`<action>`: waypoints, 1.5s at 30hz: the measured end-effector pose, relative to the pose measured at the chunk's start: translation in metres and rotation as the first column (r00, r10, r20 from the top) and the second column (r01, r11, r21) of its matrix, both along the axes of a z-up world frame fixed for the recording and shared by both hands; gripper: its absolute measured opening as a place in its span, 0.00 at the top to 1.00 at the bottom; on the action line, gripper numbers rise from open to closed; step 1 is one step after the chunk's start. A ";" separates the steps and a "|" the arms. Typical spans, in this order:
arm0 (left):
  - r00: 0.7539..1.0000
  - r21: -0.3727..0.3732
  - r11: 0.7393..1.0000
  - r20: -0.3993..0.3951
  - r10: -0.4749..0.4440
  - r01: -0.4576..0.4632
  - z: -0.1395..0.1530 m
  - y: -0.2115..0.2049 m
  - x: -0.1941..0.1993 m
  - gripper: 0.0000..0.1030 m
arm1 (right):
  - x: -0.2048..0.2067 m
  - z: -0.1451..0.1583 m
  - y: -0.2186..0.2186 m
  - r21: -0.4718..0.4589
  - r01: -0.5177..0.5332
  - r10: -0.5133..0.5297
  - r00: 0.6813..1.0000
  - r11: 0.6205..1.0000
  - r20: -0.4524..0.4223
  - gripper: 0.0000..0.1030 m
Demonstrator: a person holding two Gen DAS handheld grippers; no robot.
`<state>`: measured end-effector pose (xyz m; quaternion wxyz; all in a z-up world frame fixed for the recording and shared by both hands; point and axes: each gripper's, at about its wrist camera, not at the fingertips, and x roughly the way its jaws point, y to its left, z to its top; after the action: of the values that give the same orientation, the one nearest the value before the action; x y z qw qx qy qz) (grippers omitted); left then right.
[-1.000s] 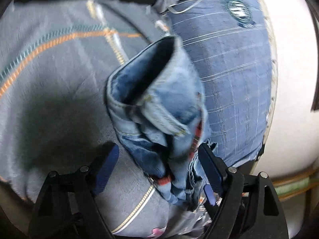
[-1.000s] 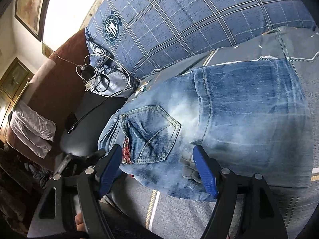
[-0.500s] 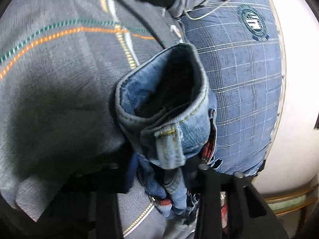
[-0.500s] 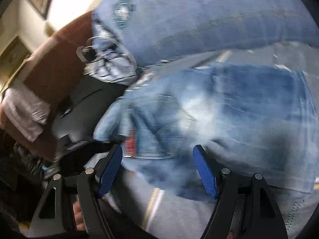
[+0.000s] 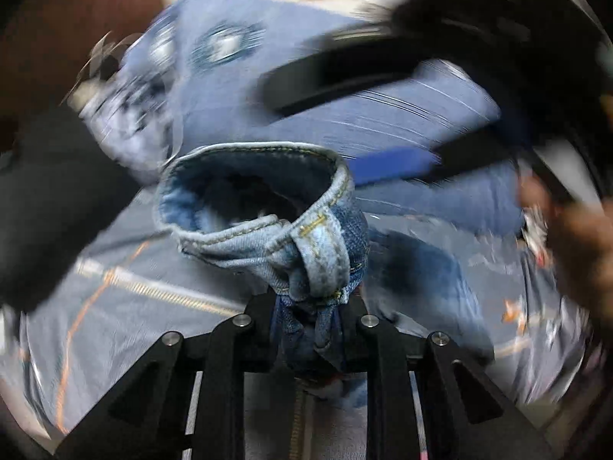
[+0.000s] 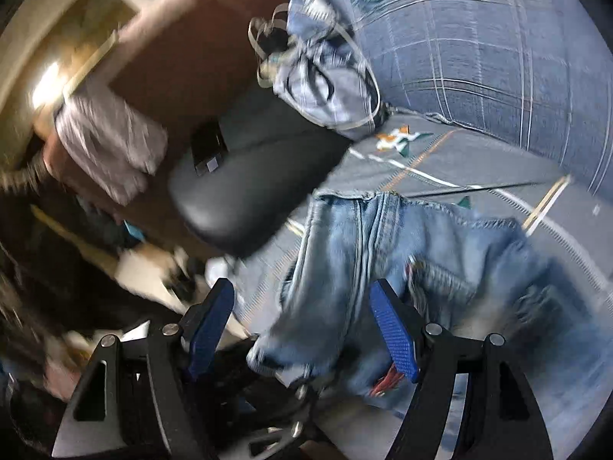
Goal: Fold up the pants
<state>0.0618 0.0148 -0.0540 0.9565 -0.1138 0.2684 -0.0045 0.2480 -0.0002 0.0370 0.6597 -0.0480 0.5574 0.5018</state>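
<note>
Left tongs (image 5: 310, 322): closed tight on a bunched fold of the jeans (image 5: 268, 211), waistband and belt loop (image 5: 325, 264) standing up just ahead of the fingertips. Right tongs (image 6: 302, 326): spread wide, blue pads (image 6: 394, 333) apart, holding nothing; a leg of the jeans (image 6: 383, 268) lies between and beyond them.

Left view only: the waistband opening seen from close range, and the right tongs (image 5: 398, 165) crossing above it as a blurred black frame with one blue pad; a hand (image 5: 582, 245) shows at the right edge. Right view only: most of the jeans spread flat, seam and pocket visible, plus the room to the left of the tongs.

Versus 1.0 s ago: the left tongs were open with the denim loose between them; now clamped. The right tongs have swung away from the back pocket toward the bed's edge; both views now carry motion blur.

Surface: the jeans lie on a grey bedspread (image 6: 440, 161) with orange and white stitched lines. Beyond the tongs, a blue checked pillow (image 6: 479, 57) and a tangle of cables (image 6: 318, 61). Left of the right tongs: a black padded seat (image 6: 249, 176), a brown headboard-like panel (image 6: 191, 38), a pale cloth (image 6: 111, 142) draped over it.
</note>
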 end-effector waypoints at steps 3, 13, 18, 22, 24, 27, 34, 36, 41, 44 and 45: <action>0.995 0.165 0.982 0.031 -0.100 0.093 0.002 -0.035 -0.008 0.78 | -0.004 0.001 -0.009 -0.076 -0.019 0.023 0.998 0.997 0.050 0.28; 0.940 0.496 0.804 -0.081 -0.332 0.327 0.000 -0.106 0.002 0.78 | -0.016 0.001 -0.064 -0.179 -0.033 0.059 0.988 0.983 0.140 0.22; 0.917 0.539 0.749 -0.139 -0.373 0.386 -0.002 -0.121 0.004 0.78 | -0.004 -0.010 -0.086 -0.216 0.008 0.029 0.986 0.976 0.167 0.43; 0.906 0.603 0.688 -0.160 -0.392 0.404 0.001 -0.129 0.004 0.78 | 0.018 -0.012 -0.133 -0.044 0.150 -0.147 0.987 0.988 0.067 0.85; 0.890 0.644 0.637 -0.167 -0.424 0.424 0.011 -0.143 0.012 0.77 | 0.026 -0.013 -0.163 0.067 0.256 -0.256 0.967 0.964 -0.001 0.88; 0.855 0.701 0.540 -0.199 -0.479 0.466 0.008 -0.173 0.018 0.76 | 0.032 -0.026 -0.222 0.227 0.427 -0.413 0.904 0.875 -0.108 0.88; 0.800 0.688 0.459 -0.312 -0.512 0.562 -0.056 -0.207 0.022 0.59 | 0.046 -0.124 -0.317 0.155 0.701 -0.610 0.691 0.697 -0.388 0.76; 0.778 0.699 0.427 -0.300 -0.552 0.573 -0.058 -0.210 0.010 0.47 | 0.050 -0.129 -0.325 0.103 0.732 -0.661 0.659 0.674 -0.359 0.67; 0.707 0.502 0.545 -0.210 -0.676 0.671 -0.021 -0.177 -0.007 0.17 | 0.042 -0.114 -0.330 0.104 0.758 -0.721 0.646 0.644 -0.250 0.63; 0.725 0.401 0.627 -0.160 -0.670 0.668 -0.003 -0.153 -0.005 0.13 | 0.031 -0.093 -0.335 0.220 0.752 -0.714 0.659 0.621 -0.236 0.52; 0.736 0.354 0.660 -0.148 -0.660 0.663 0.003 -0.143 -0.001 0.13 | 0.023 -0.081 -0.339 0.272 0.758 -0.732 0.648 0.593 -0.211 0.48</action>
<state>0.0607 -0.1279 -0.0508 0.8911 0.1809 0.2898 -0.2986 0.2709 -0.3390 -0.0440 0.7847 0.3217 0.4566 0.2688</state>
